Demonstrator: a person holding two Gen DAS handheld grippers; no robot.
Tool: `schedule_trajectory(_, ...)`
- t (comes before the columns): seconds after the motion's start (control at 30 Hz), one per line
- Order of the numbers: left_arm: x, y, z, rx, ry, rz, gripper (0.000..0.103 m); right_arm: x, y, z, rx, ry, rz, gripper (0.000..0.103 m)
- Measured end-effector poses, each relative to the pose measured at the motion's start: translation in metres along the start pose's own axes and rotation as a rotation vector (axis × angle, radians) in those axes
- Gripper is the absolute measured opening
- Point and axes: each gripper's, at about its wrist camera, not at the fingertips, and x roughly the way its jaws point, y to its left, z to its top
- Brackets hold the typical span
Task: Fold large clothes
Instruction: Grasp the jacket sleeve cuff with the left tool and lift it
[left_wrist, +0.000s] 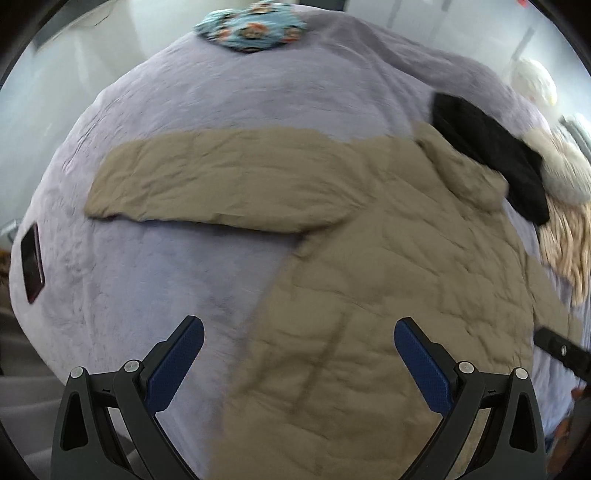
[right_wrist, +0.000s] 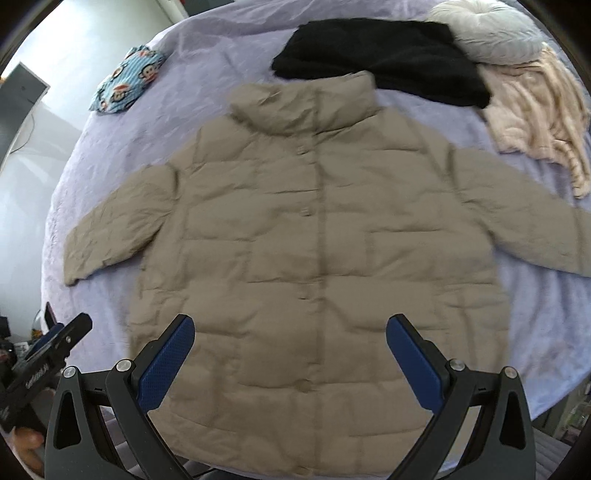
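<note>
- On the lavender plush bedspread (right_wrist: 535, 314) a beige quilted puffer jacket (right_wrist: 314, 229) lies flat, front up and buttoned, collar pointing away and both sleeves spread out to the sides.
- Beyond the collar sits a black fleecy garment (right_wrist: 388, 55), touching or just overlapping it; beside that lie a cream ribbed knit (right_wrist: 535, 110) and a pale grey round cushion (right_wrist: 495, 33). A blue cartoon-print cloth bundle (right_wrist: 125, 85) rests well apart, toward the far left.
- Above the jacket's hem the right gripper (right_wrist: 290, 354) hovers with its blue-padded jaws spread wide, clasping nothing.
- Over the jacket's left edge the left gripper (left_wrist: 299, 362) is likewise released and empty, one finger above bare bedspread, the other above quilting; the left sleeve (left_wrist: 207, 181) stretches across its view.
- Judging by the layout, the jacket is spread and no fold is made yet: the step in hand looks like the approach for the first fold.
- The next move probably calls for each claw to drop onto a thin edge, such as a sleeve cuff or side seam, pinch a single layer cleanly, then carry it across the front toward the button line.
- Puffy filling may spring back, so the fold would likely need pressing flat.
</note>
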Motion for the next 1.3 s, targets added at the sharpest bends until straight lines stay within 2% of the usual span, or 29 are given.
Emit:
schedule_trajectory(0.07,0.011,0.025,0.008,-0.046,-0.012,-0.025,0.103,0.016,0.012,0.001,-0.013,0.027,-0.014,0.103)
schedule_trajectory(0.17,0.032,0.062,0.021,-0.128,-0.035,-0.08,0.103,0.04,0.032,0.002,-0.029,0.065,0.017,0.103)
schedule_trajectory(0.23,0.047,0.081,0.028,-0.178,-0.048,-0.12,0.103,0.058,0.044,0.003,-0.052,0.121,0.036,0.103)
schedule_trajectory(0.4,0.105,0.146,0.046,-0.401,-0.061,-0.281,0.103,0.094,0.071,0.002,-0.104,0.176,0.067,0.103)
schedule_trajectory(0.53,0.148,0.178,0.058,-0.524,-0.044,-0.382,0.103,0.116,0.079,0.003,-0.114,0.186,0.098,0.103)
schedule_trajectory(0.6,0.158,0.187,0.066,-0.547,-0.048,-0.394,0.103,0.124,0.082,0.006,-0.119,0.176,0.108,0.103)
schedule_trajectory(0.7,0.161,0.2,0.084,-0.559,-0.099,-0.389,0.103,0.132,0.087,0.02,-0.139,0.148,0.129,0.103)
schedule_trajectory(0.83,0.166,0.21,0.108,-0.545,-0.148,-0.328,0.103,0.141,0.097,0.041,-0.174,0.092,0.166,0.103)
schedule_trajectory(0.97,0.174,0.214,0.124,-0.533,-0.158,-0.261,0.101,0.153,0.108,0.067,-0.181,0.049,0.211,0.103)
schedule_trajectory(1.0,0.174,0.213,0.126,-0.516,-0.162,-0.232,0.097,0.156,0.111,0.073,-0.172,0.037,0.23,0.103)
schedule_trajectory(1.07,0.176,0.207,0.13,-0.466,-0.154,-0.164,0.047,0.163,0.116,0.08,-0.155,0.018,0.256,0.102)
schedule_trajectory(1.1,0.176,0.205,0.132,-0.449,-0.152,-0.169,0.035,0.165,0.118,0.081,-0.147,0.002,0.271,0.097)
schedule_trajectory(1.13,0.175,0.205,0.133,-0.449,-0.154,-0.195,0.016,0.166,0.122,0.085,-0.14,-0.016,0.287,0.092)
schedule_trajectory(1.17,0.169,0.206,0.134,-0.452,-0.166,-0.224,0.013,0.168,0.127,0.088,-0.134,-0.029,0.297,0.071)
schedule_trajectory(1.2,0.16,0.204,0.135,-0.439,-0.185,-0.216,0.013,0.171,0.133,0.091,-0.126,-0.033,0.301,0.044)
schedule_trajectory(1.27,0.137,0.199,0.138,-0.389,-0.237,-0.197,0.013,0.183,0.136,0.095,-0.092,-0.023,0.324,0.023)
schedule_trajectory(1.3,0.127,0.196,0.138,-0.371,-0.258,-0.2,0.013,0.188,0.139,0.094,-0.086,-0.019,0.34,0.021)
